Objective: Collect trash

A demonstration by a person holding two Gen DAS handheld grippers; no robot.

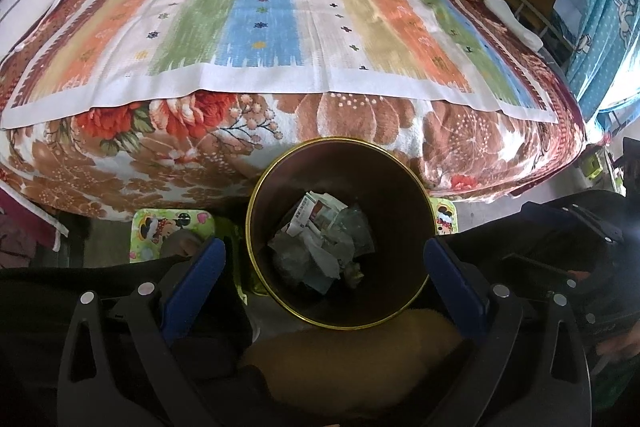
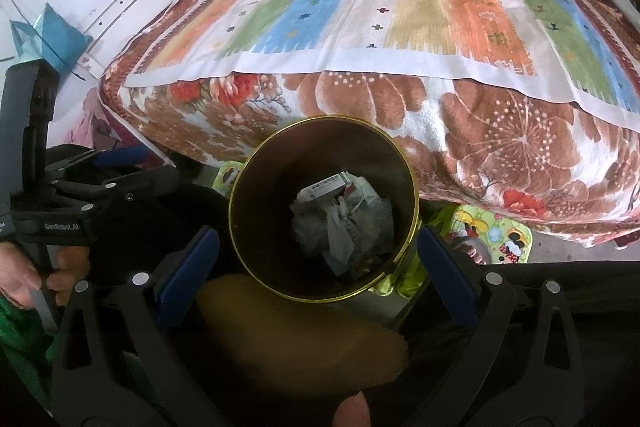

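Both grippers, left [image 1: 324, 259] and right [image 2: 318, 251], gape wide and empty above the bin [image 1: 412, 195], whose light, crumpled trash [image 1: 320, 239] ahead would squash easily if pinched mid-wad.

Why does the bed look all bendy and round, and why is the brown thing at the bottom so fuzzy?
Both wrist views use fisheye lenses, so the bed bulges like a dome. In the right wrist view the brown thing sits too close, so it blurs; the bin stays sharper. In the left wrist view, glare whitens the right edge.
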